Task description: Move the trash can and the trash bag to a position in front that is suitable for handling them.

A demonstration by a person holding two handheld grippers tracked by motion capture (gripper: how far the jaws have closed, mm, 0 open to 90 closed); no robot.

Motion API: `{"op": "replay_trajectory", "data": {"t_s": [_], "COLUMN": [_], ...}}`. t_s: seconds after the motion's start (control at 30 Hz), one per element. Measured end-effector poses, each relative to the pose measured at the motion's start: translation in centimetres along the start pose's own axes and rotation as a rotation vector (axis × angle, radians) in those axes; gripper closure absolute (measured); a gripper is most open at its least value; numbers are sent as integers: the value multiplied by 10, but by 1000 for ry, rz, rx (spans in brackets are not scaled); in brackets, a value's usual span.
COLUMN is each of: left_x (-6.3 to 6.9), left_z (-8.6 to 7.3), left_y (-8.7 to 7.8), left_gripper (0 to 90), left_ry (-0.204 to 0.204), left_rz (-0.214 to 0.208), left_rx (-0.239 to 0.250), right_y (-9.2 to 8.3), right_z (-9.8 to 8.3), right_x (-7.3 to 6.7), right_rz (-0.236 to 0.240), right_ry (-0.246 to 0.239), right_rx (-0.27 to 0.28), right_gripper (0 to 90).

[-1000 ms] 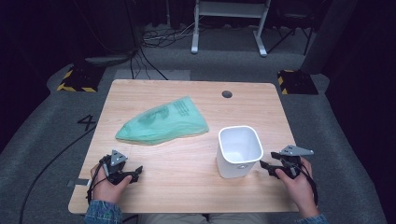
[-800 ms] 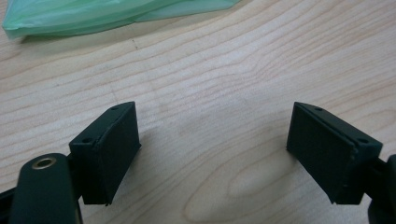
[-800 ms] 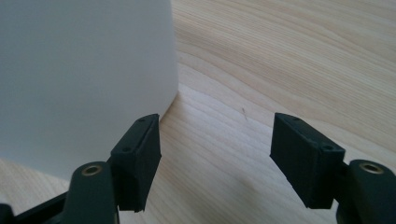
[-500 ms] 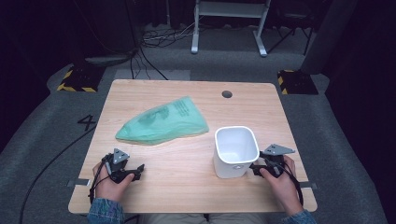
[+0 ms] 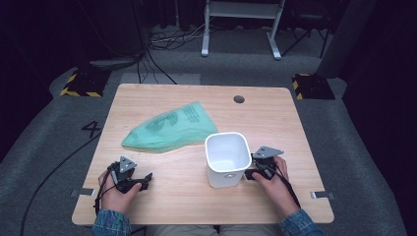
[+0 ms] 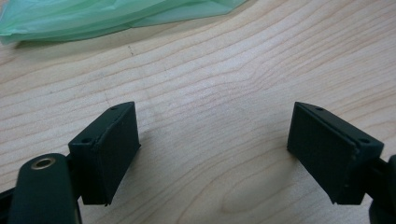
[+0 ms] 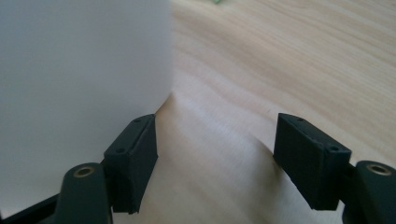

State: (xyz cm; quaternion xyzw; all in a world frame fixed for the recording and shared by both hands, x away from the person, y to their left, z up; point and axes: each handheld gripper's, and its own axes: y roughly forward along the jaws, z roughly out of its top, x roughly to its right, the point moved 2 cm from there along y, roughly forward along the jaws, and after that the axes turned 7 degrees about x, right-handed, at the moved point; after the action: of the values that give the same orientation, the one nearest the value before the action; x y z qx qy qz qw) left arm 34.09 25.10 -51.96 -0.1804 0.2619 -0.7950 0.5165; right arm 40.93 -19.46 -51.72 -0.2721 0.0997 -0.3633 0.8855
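Note:
A white plastic bin point(image 5: 226, 157) stands upright and empty on the wooden table point(image 5: 280, 118), right of centre. A crumpled green plastic bag point(image 5: 169, 129) lies behind and to the left of it. My right gripper point(image 5: 250, 168) sits low at the bin's right side, open. In the right gripper view its left jaw is against the bin's white wall point(image 7: 79, 84), and bare wood shows in the gap of the right gripper point(image 7: 215, 154). Its jaws have just been opening. My left gripper point(image 5: 146, 178) rests open near the front left, with nothing in the left gripper's point(image 6: 212, 144) gap and the bag's edge point(image 6: 93, 18) beyond.
A dark cable hole point(image 5: 239, 99) sits near the table's far edge. Bare wood spreads between the two hands. Beyond the table are floor cables, a white stand's legs point(image 5: 241, 29) and yellow-black striped blocks point(image 5: 78, 83) on grey carpet.
The right hand has slid left across the table from beside the bin until its gripper is against the bin's right wall. The left hand, bag and bin have stayed put.

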Motion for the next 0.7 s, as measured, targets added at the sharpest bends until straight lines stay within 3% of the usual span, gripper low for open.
{"op": "replay_trajectory", "data": {"t_s": [0.03,0.13,0.2,0.3,0.4,0.57,0.63,0.7], "left_x": [1,10,21,38,50,74,78,78], "left_z": [1,7,15,27,38,48,49,48], "left_y": [1,7,13,21,28,33,34,34], "left_gripper": [172,318,299,299,301,299,302,317], "left_ry": [-2,-6,-14,-2,-24,-3,0,16], "left_rz": [2,-14,-44,-85,-131,-190,-196,-169], "left_rx": [0,29,54,46,61,63,59,60], "right_y": [3,8,9,11,16,18,18,16], "right_z": [2,6,8,9,12,16,16,15], "right_x": [2,-2,-11,-24,-36,-56,-64,-71], "right_rz": [-4,-2,9,30,57,80,100,101], "right_ry": [7,18,7,-1,-23,-40,-41,-46], "right_rx": [0,-7,-12,-12,-8,-29,-34,-37], "right_gripper": [308,333,333,329,321,323,323,335]}}
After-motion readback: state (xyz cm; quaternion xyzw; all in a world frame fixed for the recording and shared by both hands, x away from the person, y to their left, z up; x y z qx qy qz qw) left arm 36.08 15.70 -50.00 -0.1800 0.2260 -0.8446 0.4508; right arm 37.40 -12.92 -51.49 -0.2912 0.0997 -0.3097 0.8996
